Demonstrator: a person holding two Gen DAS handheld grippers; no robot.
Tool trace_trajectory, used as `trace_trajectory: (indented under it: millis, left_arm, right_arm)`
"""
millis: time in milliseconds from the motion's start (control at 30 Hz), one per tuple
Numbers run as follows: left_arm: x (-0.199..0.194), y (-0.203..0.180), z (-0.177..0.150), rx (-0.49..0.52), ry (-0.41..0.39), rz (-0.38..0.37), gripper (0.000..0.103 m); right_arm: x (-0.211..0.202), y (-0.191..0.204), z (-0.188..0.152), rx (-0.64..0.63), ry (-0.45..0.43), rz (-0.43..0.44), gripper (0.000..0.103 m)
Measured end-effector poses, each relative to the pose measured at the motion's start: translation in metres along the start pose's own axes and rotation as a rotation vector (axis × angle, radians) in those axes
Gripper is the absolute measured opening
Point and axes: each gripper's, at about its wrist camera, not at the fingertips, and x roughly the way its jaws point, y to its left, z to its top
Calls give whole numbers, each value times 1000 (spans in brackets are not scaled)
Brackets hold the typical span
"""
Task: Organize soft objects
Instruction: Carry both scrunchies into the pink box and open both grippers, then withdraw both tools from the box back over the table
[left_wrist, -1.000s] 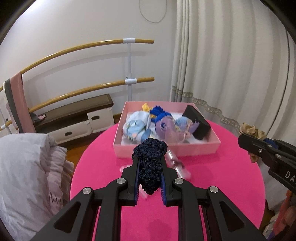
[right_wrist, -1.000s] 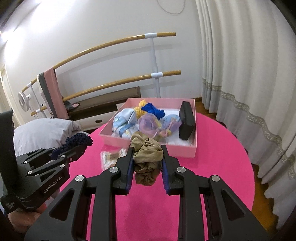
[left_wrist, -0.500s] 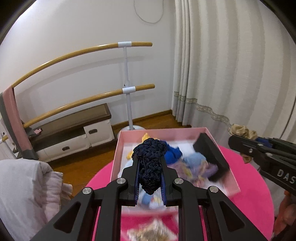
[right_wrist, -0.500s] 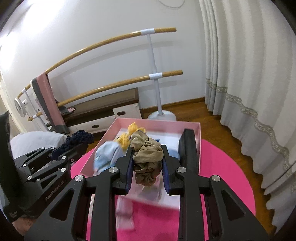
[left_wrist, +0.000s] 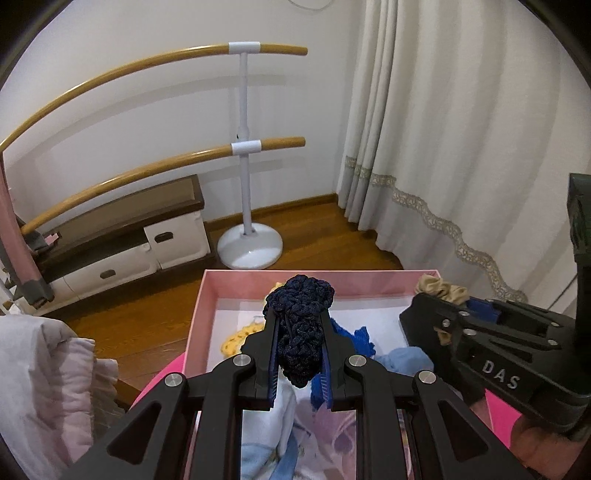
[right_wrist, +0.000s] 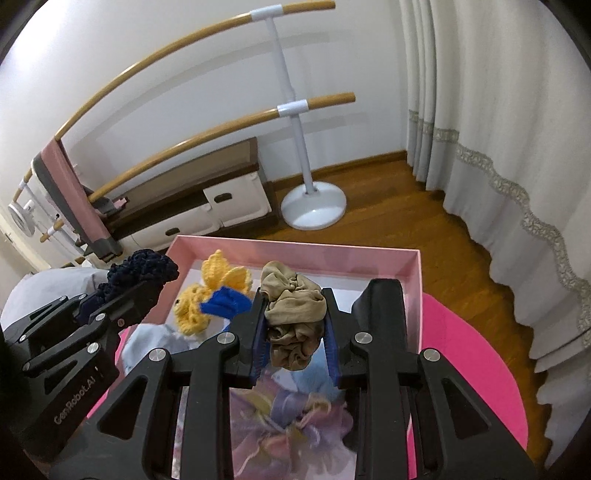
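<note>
My left gripper (left_wrist: 298, 328) is shut on a dark navy scrunchie (left_wrist: 300, 325) and holds it over the open pink box (left_wrist: 317, 276). My right gripper (right_wrist: 294, 325) is shut on a tan scrunchie (right_wrist: 293, 314) and holds it over the same pink box (right_wrist: 314, 254). The box holds a yellow knit toy (right_wrist: 207, 295), a blue knit piece (right_wrist: 221, 303), light blue cloth (left_wrist: 404, 360), a pastel purple piece (right_wrist: 295, 417) and a black block (right_wrist: 382, 306). Each gripper shows in the other's view, the left one (right_wrist: 140, 280) at the box's left side, the right one (left_wrist: 439, 295) at its right.
The box sits on a round bright pink table (right_wrist: 476, 369). Beyond it is wooden floor, a white barre stand (left_wrist: 249, 251), a low bench with white drawers (left_wrist: 110, 236) and a long cream curtain (left_wrist: 461, 147). A pale pink quilt (left_wrist: 44, 387) lies left.
Both grippers have moved forward and up with their scrunchies, from over the table in front of the box to over the box itself. Both stay shut.
</note>
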Motion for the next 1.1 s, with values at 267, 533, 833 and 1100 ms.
trace_trajectory:
  millis: [267, 533, 833, 1100]
  left_arm:
    - [45, -2, 21, 6, 50, 1, 24]
    - [47, 4, 30, -24, -17, 50, 78]
    - [23, 0, 40, -3, -136, 117, 103]
    - [-19, -15, 3, -7, -199, 136, 103]
  right_arm:
    - [24, -9, 1, 17, 42, -10, 35]
    - [12, -20, -3, 62, 0, 0, 82]
    - [-30, -18, -7, 94, -87, -4, 103]
    - [-79, -2, -27, 78, -161, -28, 103]
